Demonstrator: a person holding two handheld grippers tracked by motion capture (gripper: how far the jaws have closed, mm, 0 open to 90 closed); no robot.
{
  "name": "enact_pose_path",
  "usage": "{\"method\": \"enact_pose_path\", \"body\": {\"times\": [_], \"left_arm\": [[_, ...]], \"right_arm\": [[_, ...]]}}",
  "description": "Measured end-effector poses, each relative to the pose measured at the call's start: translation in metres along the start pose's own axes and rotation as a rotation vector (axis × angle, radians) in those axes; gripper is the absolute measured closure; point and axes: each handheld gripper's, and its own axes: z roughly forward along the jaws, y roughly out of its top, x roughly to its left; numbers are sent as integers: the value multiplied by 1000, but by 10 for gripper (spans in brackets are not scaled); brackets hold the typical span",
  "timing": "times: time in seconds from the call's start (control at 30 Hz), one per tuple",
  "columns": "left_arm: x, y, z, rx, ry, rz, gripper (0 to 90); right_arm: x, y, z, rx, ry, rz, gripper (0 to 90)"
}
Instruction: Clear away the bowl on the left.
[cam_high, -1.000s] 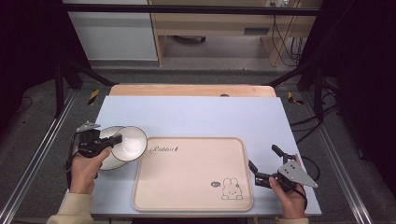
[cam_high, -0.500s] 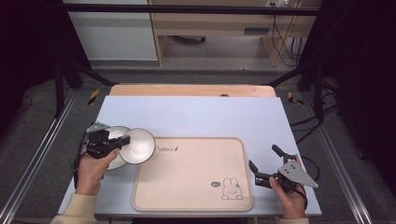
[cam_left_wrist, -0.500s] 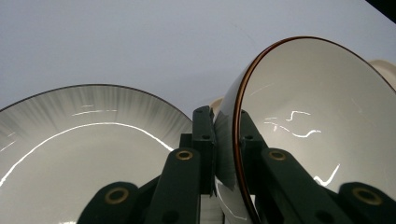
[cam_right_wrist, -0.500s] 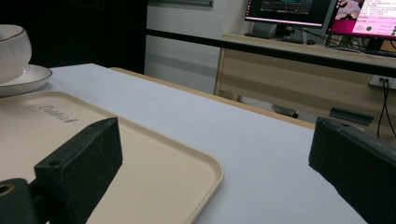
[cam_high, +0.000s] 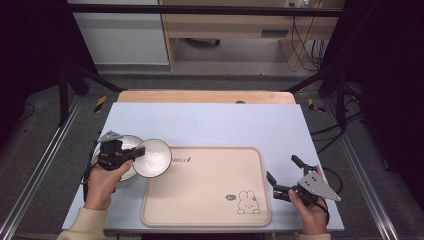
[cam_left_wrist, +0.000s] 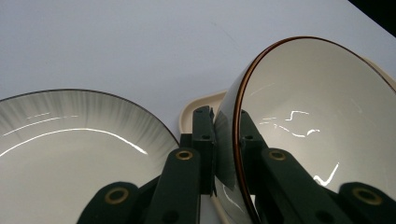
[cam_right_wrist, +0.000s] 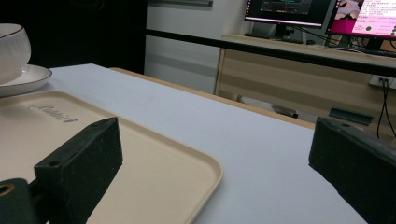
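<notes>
**White bowl clamped at its rim, carried over the tray's edge**

White and glossy, with a thin brown line round its lip, the bowl (cam_high: 151, 158) is the thing we have in hand. Our left gripper (cam_high: 131, 153) is clenched on its rim: in the left gripper view one black jaw sits inside the bowl (cam_left_wrist: 317, 121) and the other presses against its outer wall, with the rim pinched between them. The bowl tilts, its opening turned partly toward the camera. From the high view we see it at the left edge of the beige tray (cam_high: 210, 190), overlapping that edge, just beside the printed word on the tray.

Next to the bowl, on the side of our left hand (cam_high: 102, 180), lies a white plate (cam_high: 127, 145) with a dark rim and fine grey streaks; it rests flat on the pale blue table (cam_high: 215, 122). We cannot tell whether bowl and plate touch. The left gripper view shows the plate (cam_left_wrist: 70, 149) to the left of the jaws and a corner of the tray (cam_left_wrist: 198, 105) beyond them.

Our right gripper (cam_high: 285, 175) is released, its jaws standing wide apart with nothing between them. It sits by the tray's right edge, near the small rabbit drawing (cam_high: 247, 202), well apart from the bowl. In the right gripper view the jaws frame the tray's corner (cam_right_wrist: 205, 172) and the bare table.
</notes>
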Motion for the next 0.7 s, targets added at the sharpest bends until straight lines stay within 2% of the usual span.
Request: {"method": "enact_pose_path", "body": {"times": [0.4,0.7], "left_arm": [[-17,-1,13,28,-23,37,820],[-28,-2,25,53,-56,48,820]], "right_arm": [[0,0,-1,0,-3,3,29],[0,0,0,0,1,2,29]]}}
